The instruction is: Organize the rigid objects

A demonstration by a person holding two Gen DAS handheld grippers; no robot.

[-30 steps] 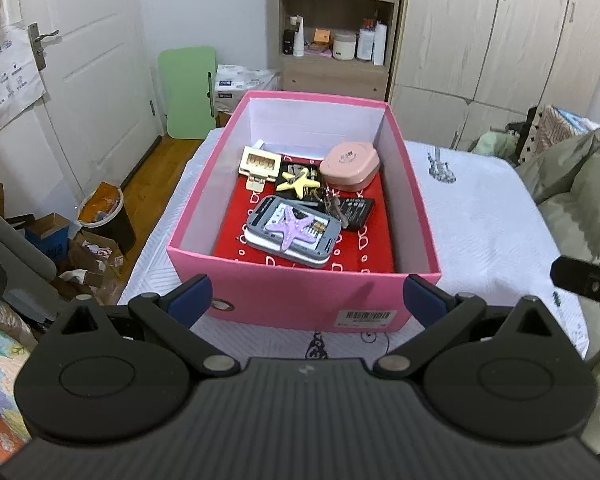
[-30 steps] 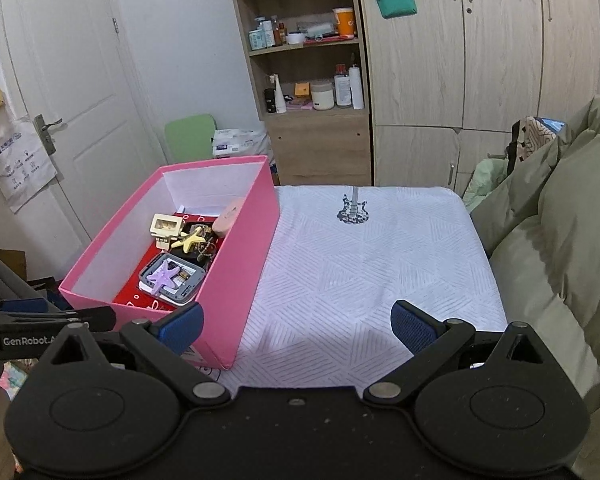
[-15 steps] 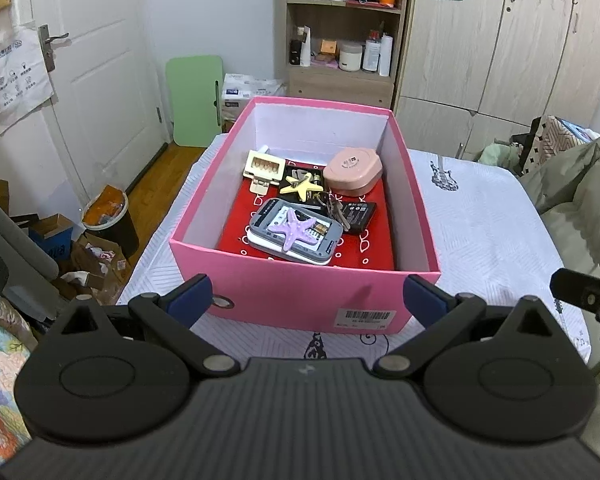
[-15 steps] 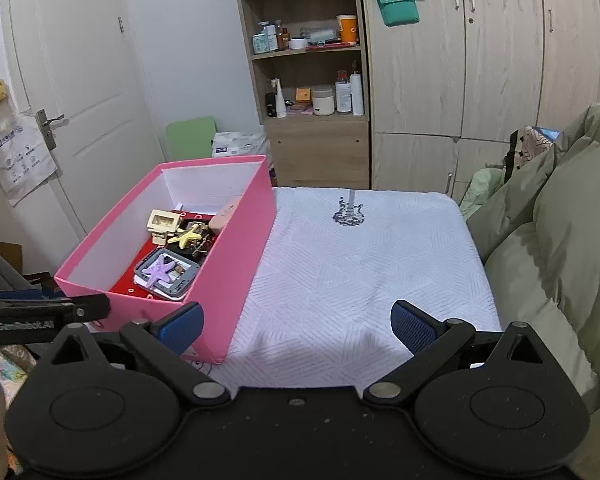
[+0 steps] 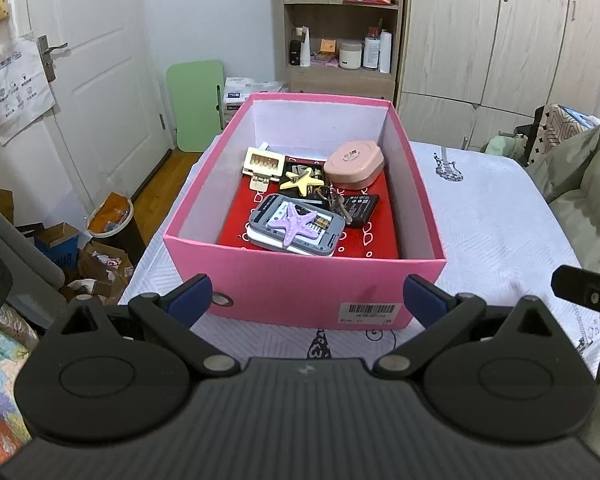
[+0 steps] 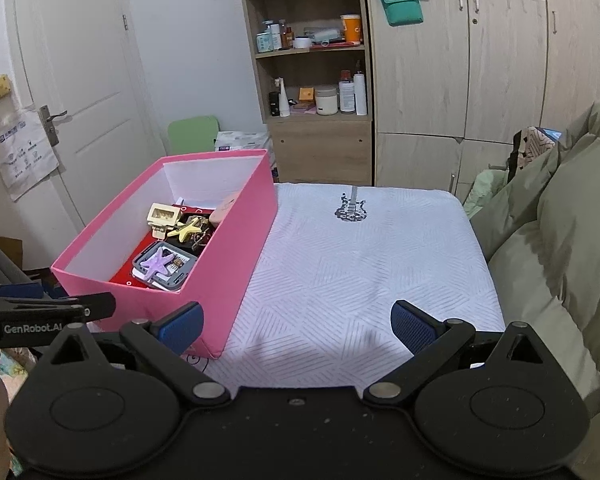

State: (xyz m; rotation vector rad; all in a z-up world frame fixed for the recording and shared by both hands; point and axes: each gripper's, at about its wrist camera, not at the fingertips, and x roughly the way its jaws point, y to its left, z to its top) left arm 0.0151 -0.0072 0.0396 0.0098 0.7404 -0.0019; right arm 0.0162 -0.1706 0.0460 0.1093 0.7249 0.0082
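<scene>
Presently, both claws are standing wide apart and gripping nothing. The left claw is hovering just in front of the near wall of the pink box, its blue fingertips framing the barcode label on that wall. The right claw is hanging over the white bedspread, beside the box's near right corner, with the box lying to its left.

The pink box is sitting on the bed, open at the top, and is holding the task's items on a red lining. A grey case is lying nearest the front wall, with a purple starfish resting on top of it. Behind it, a yellow starfish is lying on a dark item, with a cream-coloured block to its left and a pink oval case to its right, near the rear wall. A bunch of keys is lying between the grey case and a black flat item, touching both.

A guitar print is showing on the bedspread, well apart from the box. An olive duvet is bunching along the right edge of the bed. A wooden shelf unit is standing beyond the bed, holding bottles and jars.
</scene>
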